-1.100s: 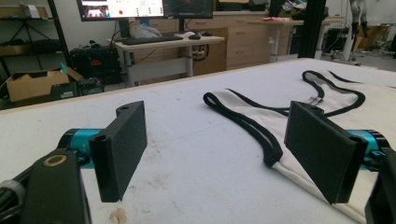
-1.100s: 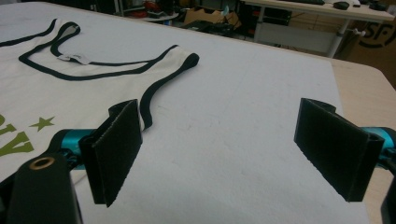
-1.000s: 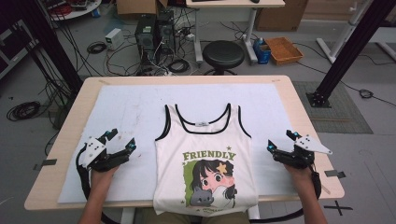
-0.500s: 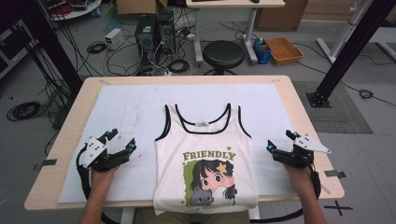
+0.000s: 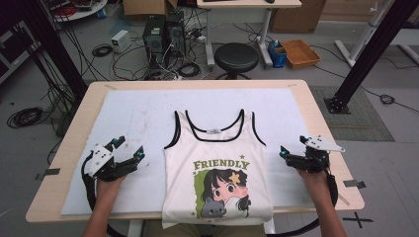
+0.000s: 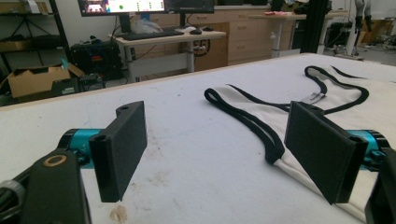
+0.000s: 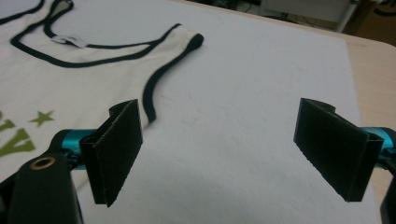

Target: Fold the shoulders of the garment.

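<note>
A white tank top (image 5: 217, 173) with black trim, the word FRIENDLY and a cartoon girl print lies flat in the middle of the table, neck away from me. My left gripper (image 5: 127, 149) hovers open just left of the shirt's side, nothing between its jaws. In the left gripper view the shirt's strap (image 6: 252, 121) lies ahead and to the right of the left gripper (image 6: 224, 149). My right gripper (image 5: 291, 150) is open just right of the shirt. The right gripper view has the armhole trim (image 7: 154, 88) ahead-left of the right gripper (image 7: 224, 149).
A white mat (image 5: 143, 113) covers the wooden table (image 5: 79, 113). Beyond the far edge stand a black stool (image 5: 236, 57), computer towers (image 5: 160, 37) with cables, and a cardboard box (image 5: 299, 52). Black frame posts (image 5: 365, 49) rise at both sides.
</note>
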Motion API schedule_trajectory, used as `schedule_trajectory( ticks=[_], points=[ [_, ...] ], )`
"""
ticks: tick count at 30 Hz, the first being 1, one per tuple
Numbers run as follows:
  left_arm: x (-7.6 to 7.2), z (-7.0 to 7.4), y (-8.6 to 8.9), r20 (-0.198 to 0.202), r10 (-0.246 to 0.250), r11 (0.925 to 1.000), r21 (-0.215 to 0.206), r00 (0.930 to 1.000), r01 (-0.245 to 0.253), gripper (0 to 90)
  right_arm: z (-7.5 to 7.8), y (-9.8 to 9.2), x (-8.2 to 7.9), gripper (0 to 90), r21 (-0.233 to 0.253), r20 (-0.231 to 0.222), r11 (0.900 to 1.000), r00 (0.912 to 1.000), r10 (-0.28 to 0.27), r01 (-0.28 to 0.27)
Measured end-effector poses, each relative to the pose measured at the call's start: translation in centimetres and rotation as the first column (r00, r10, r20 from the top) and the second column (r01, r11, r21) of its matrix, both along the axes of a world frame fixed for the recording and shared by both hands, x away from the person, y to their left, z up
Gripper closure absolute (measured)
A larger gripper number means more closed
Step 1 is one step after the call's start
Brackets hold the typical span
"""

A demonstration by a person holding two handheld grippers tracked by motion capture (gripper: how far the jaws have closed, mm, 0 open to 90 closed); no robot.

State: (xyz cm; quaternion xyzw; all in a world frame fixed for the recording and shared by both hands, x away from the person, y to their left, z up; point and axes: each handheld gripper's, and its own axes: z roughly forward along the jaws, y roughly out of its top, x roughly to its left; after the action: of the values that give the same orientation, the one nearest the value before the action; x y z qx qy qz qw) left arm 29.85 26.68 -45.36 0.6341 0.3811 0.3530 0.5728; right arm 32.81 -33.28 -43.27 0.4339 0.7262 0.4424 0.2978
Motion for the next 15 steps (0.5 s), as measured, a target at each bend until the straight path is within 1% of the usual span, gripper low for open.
schedule_trajectory(
  ticks=[1, 3, 7, 8, 9, 10, 11, 13, 15],
  points=[
    [0.0, 0.0, 0.1, -0.001, -0.003, 1.0, 0.001, 1.0, 0.003, 21.2, 0.3, 0.3, 0.1, 15.1, 0.002, 0.0, 1.0, 0.9999, 0.015, -0.015],
    [0.0, 0.0, 0.1, -0.002, -0.002, 1.0, -0.005, 1.0, 0.002, 21.2, 0.9, 0.9, 0.6, 15.1, 0.004, -0.012, 0.999, 0.9989, 0.045, -0.045],
    [0.1, 0.0, 0.1, -0.003, -0.001, 1.0, -0.006, 1.0, 0.001, 21.2, 2.8, 2.8, 2.3, 15.1, 0.013, -0.029, 0.997, 0.9969, 0.073, -0.073],
    [0.1, 0.0, 0.1, -0.003, -0.001, 1.0, -0.006, 1.0, 0.001, 21.2, 2.8, 2.8, 2.3, 15.1, 0.013, -0.029, 0.997, 0.9969, 0.073, -0.073],
    [0.1, 0.0, 0.1, -0.004, 0.0, 1.0, -0.006, 1.0, 0.0, 21.2, 3.9, 4.1, 3.7, 15.0, 0.011, -0.049, 0.995, 0.9937, 0.101, -0.1],
    [0.0, 0.0, 0.1, -0.004, -0.001, 1.0, -0.005, 1.0, 0.001, 21.2, 4.3, 4.5, 4.2, 15.1, 0.011, -0.062, 0.994, 0.9924, 0.106, -0.106],
    [0.0, 0.0, 0.1, -0.003, -0.001, 1.0, -0.003, 1.0, 0.001, 21.2, 4.7, 5.0, 4.9, 15.0, 0.002, -0.075, 0.994, 0.9915, 0.106, -0.106],
    [0.1, 0.0, 0.1, -0.004, 0.0, 1.0, -0.003, 1.0, 0.0, 21.2, 5.1, 6.1, 6.3, 15.1, -0.02, -0.099, 0.994, 0.9895, 0.105, -0.107],
    [0.1, 0.0, 0.1, -0.005, -0.001, 1.0, -0.003, 1.0, 0.001, 21.2, 5.2, 7.0, 7.7, 15.1, -0.038, -0.125, 0.995, 0.988, 0.091, -0.096]
  ],
)
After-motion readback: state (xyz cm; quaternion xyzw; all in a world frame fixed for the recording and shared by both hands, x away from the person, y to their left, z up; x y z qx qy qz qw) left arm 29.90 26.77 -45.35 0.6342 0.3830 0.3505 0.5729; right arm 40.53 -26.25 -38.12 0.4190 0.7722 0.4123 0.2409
